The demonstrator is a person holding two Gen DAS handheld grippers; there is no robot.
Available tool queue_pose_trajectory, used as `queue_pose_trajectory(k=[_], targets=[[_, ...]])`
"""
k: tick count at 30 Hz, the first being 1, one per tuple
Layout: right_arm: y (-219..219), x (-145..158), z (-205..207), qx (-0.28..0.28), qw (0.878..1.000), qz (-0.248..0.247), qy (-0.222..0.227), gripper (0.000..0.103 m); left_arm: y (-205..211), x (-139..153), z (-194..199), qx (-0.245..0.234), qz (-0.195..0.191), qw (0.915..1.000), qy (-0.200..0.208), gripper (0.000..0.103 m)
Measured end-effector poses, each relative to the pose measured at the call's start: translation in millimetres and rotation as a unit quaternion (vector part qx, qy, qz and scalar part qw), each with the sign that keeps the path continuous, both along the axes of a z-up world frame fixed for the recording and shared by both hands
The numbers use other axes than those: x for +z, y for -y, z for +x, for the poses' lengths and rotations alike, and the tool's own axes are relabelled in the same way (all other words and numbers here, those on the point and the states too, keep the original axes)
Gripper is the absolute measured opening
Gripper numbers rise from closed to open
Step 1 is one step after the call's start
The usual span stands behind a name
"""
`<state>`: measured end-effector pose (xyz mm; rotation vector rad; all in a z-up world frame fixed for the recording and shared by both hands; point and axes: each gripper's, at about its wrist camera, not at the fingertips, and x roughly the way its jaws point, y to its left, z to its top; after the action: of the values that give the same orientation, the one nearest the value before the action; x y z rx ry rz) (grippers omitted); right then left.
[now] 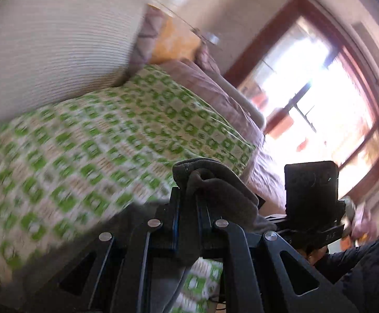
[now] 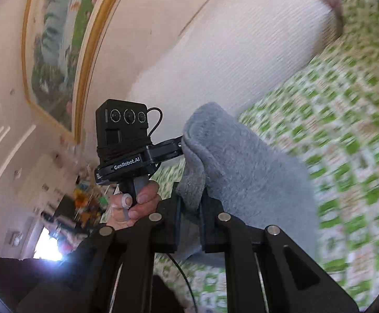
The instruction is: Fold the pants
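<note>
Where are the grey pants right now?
Lifted above the green-checked bedspread, the grey pants are pinched by both the left gripper and right gripper.

The left gripper [image 1: 189, 195] is clamped on a bunched fold of the pants [image 1: 215, 187]. The right gripper [image 2: 190, 203] is likewise closed on the pants, and each gripper is seen just beside the other, the left gripped by a hand [image 2: 132, 206].

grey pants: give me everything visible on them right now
The grey pants look like soft, fuzzy fleece, pale grey in the right wrist view and darker against the window light in the left. Both tongs are shut on them: the right tongs pinch a rolled edge, and the left tongs pinch a bunched fold. The fabric is lifted and drapes down over the green patterned bedspread. Legs and waistband cannot be told apart.
</note>
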<state>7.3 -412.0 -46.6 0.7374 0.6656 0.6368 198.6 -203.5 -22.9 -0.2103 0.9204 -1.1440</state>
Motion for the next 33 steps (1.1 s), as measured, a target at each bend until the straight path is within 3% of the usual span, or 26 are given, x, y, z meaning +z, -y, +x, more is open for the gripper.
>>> queue_pose_trajectory(k=[9, 17, 22, 24, 26, 29, 31, 33], targets=[[-108, -44, 31, 0.095, 0.993, -0.022, -0.060, 0.013, -111, -64, -23, 0.106, -0.054, 0.9913, -0.056, 0.005], [-159, -87, 48, 0.134, 0.981, -0.082, -0.112, 0.012, -172, -116, -29, 0.162, -0.042, 0.9797, -0.110, 0.005], [-183, -116, 61, 0.167, 0.962, -0.151, -0.157, 0.027, -201, -123, -38, 0.206, -0.043, 0.9689, -0.131, 0.009], [-187, -113, 59, 0.191, 0.957, -0.161, -0.149, 0.042, -198, -116, -48, 0.220, -0.022, 0.9673, -0.124, 0.014], [-186, -96, 62, 0.214, 0.955, -0.163, -0.128, 0.051, -194, -113, -59, 0.226, -0.010, 0.9667, -0.119, 0.017], [-179, -74, 77, 0.217, 0.955, -0.173, -0.102, 0.052, -180, -105, -78, 0.234, -0.002, 0.9662, -0.109, 0.021], [-172, -63, 91, 0.211, 0.956, -0.183, -0.088, 0.052, -170, -101, -89, 0.247, 0.009, 0.9631, -0.108, 0.034], [-169, -57, 110, 0.197, 0.953, -0.216, -0.076, 0.052, -164, -100, -96, 0.258, 0.016, 0.9601, -0.107, 0.041]])
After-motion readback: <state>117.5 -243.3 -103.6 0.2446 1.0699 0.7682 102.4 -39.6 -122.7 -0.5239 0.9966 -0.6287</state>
